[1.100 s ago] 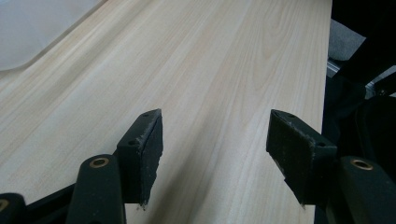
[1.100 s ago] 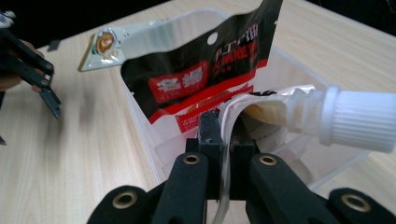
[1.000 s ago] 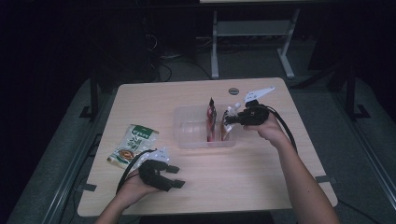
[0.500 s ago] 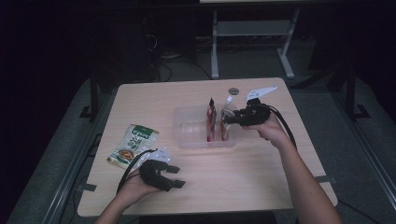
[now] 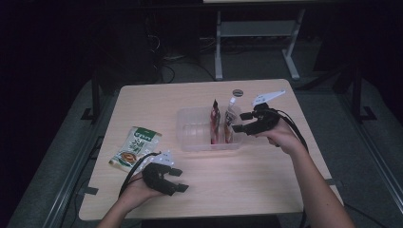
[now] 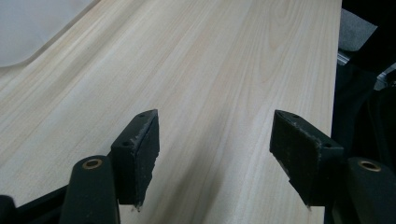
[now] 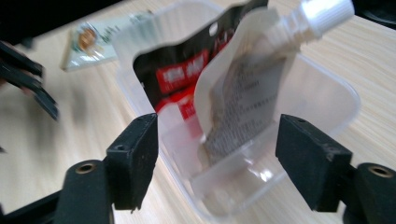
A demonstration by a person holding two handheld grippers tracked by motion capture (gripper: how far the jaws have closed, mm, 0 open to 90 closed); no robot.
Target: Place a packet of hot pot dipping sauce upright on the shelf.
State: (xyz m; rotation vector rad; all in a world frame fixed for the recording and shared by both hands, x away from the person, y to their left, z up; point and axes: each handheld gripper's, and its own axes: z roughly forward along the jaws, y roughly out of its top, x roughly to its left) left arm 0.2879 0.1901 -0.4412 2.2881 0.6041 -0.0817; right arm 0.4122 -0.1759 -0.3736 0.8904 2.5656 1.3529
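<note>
The right claw (image 7: 217, 163), jaws just opening, is releasing the upright white spouted pouch (image 7: 243, 93) standing straight ahead inside the clear plastic tub (image 7: 327, 100).

The left gripper (image 5: 177, 179) lies low near the surface's front edge, jaws wide apart and empty. The right gripper (image 5: 237, 122) is held raised, forearm outstretched, its jaws having just opened.

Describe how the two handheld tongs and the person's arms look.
Both tongs, left and right, are black, each with two blocky pads carrying brass-coloured rivets. A grey three-cornered plate tops each, and a black cable trails off. The forearms are bare, no sleeves in view.
</note>
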